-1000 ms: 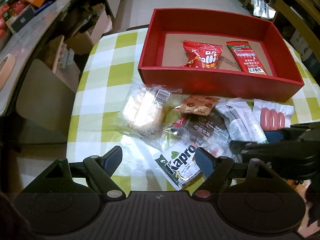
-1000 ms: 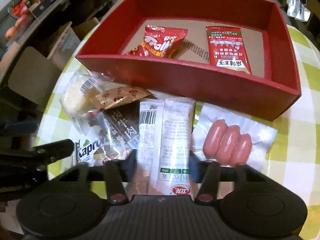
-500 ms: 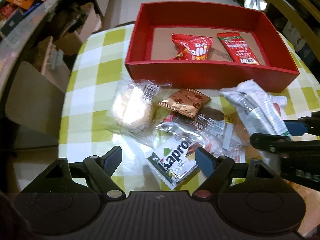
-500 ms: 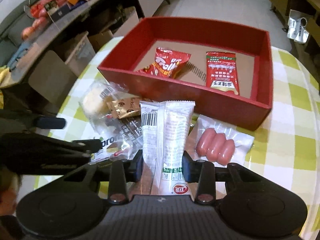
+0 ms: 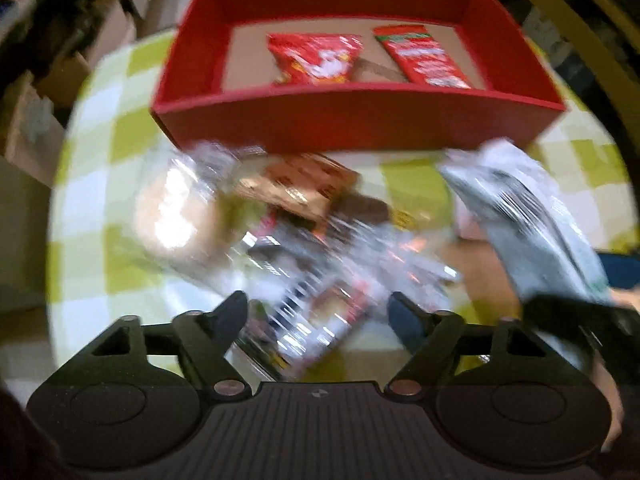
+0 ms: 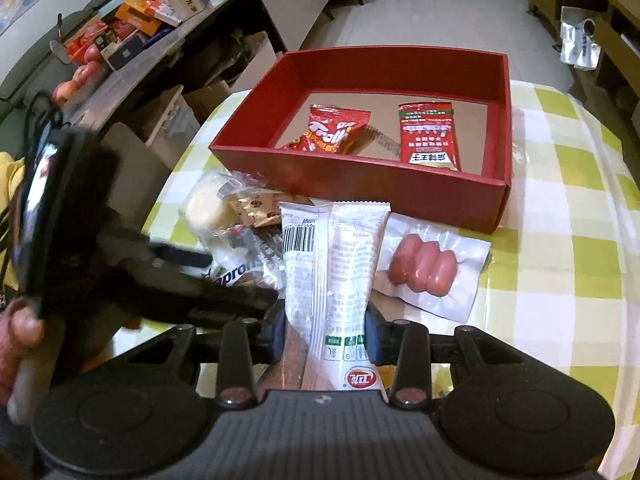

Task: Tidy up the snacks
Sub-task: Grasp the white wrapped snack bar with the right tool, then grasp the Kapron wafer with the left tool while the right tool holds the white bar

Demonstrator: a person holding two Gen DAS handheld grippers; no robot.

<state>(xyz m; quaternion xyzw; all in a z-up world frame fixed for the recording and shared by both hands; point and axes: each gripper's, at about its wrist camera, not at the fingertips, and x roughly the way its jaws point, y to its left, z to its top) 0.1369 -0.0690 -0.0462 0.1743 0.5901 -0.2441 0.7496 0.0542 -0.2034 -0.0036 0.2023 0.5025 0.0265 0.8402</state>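
Clamping white packet (image 6: 329, 268) in right gripper (image 6: 326, 334) | left gripper (image 5: 318, 314) spread wide, holding nothing | red box (image 6: 360, 172) beyond

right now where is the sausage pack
In the right wrist view the sausage pack lies flat on the checked tablecloth, just in front of the red box and right of the white packet held in the right gripper.

A long white snack packet (image 6: 328, 272) is pinched at its lower end between the right tongs (image 6: 326, 336), sticking straight ahead. Just beyond its tip sits a red box (image 6: 360, 184) holding two red packets (image 6: 336, 134). Right of the tongs lies a sealed sausage pack (image 6: 428, 268); left, a heap of wrapped snacks (image 6: 240, 224).
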